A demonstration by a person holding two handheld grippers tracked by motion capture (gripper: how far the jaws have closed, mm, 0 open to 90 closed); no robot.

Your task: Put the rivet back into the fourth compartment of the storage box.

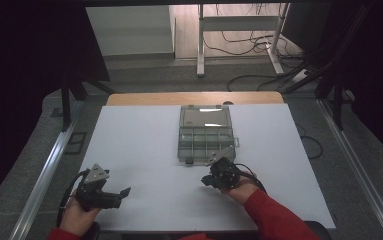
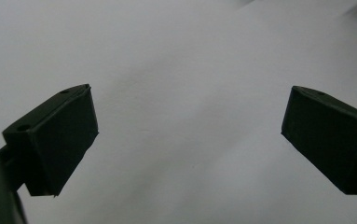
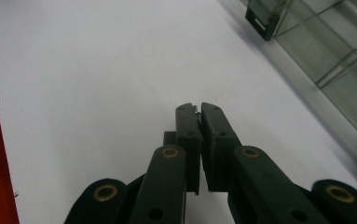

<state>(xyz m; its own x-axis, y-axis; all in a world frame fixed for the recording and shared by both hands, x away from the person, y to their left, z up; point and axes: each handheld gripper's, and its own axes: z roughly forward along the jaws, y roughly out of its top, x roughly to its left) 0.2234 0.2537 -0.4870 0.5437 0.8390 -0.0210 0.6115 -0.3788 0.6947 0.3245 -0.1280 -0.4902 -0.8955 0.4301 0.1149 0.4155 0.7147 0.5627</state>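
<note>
Clear grey plastic is what I'm working toward: the compartment box (image 1: 206, 134) lies open on the white table (image 1: 144, 150), its lid flat beyond the tray, and it sits just ahead of my right gripper (image 1: 205, 180), slightly off to that claw's right. In the right gripper view the same box (image 3: 334, 51) runs along the upper right corner, with a dark latch (image 3: 261, 21) at its near wall. That right gripper (image 3: 199, 108) has its jaws pressed together; I think a tiny pale speck shows at the tips, but the view is too soft to say whether anything is pinched there, so I treat it as closed on nothing sure. My left gripper (image 1: 124, 192) rests low and well apart from the box, jaws spread wide over bare table, as the left gripper view confirms with its two pads (image 2: 59, 135) far apart. To do this step well, I judge I should bring the right claw forward over the near row of compartments, keep it above the dividers, and open it only once it is squarely over one cell; the left claw could steady the tray's edge. I can read no brand, label or writing anywhere on the box or table.
</note>
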